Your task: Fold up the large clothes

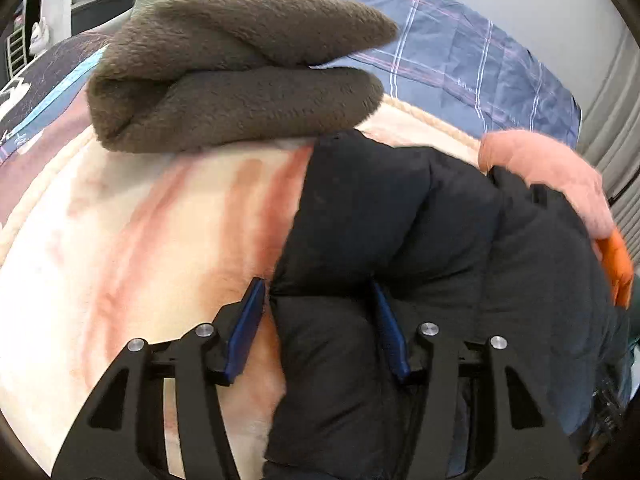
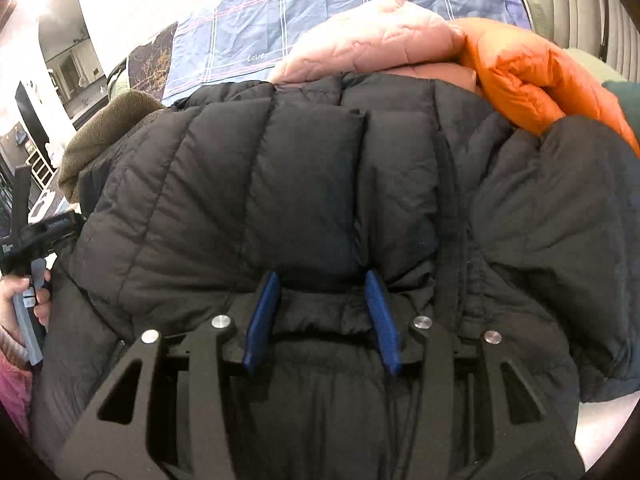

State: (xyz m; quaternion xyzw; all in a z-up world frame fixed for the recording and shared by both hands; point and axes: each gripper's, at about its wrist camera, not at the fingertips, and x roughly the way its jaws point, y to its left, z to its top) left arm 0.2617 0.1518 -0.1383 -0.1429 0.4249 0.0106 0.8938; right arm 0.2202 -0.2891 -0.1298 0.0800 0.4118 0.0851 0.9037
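A black puffer jacket (image 1: pixel 420 240) lies on a cream and pink blanket (image 1: pixel 140 240) on the bed; it fills most of the right wrist view (image 2: pixel 280 184). My left gripper (image 1: pixel 318 286) is open, its blue fingers (image 1: pixel 248 328) straddling the jacket's left edge fold, which bulges between them. My right gripper (image 2: pixel 322 280) is open with a padded section of the jacket pushed between its fingers (image 2: pixel 262 316). The left gripper's handle and the hand holding it show at the right wrist view's left edge (image 2: pixel 28 280).
A folded brown fleece (image 1: pixel 240 72) lies beyond the jacket on the blanket. A pink quilted garment (image 2: pixel 372 40) and an orange jacket (image 2: pixel 532 76) are piled at the jacket's far right. A blue plaid sheet (image 1: pixel 460 48) covers the bed behind. A curtain (image 2: pixel 580 4) hangs at right.
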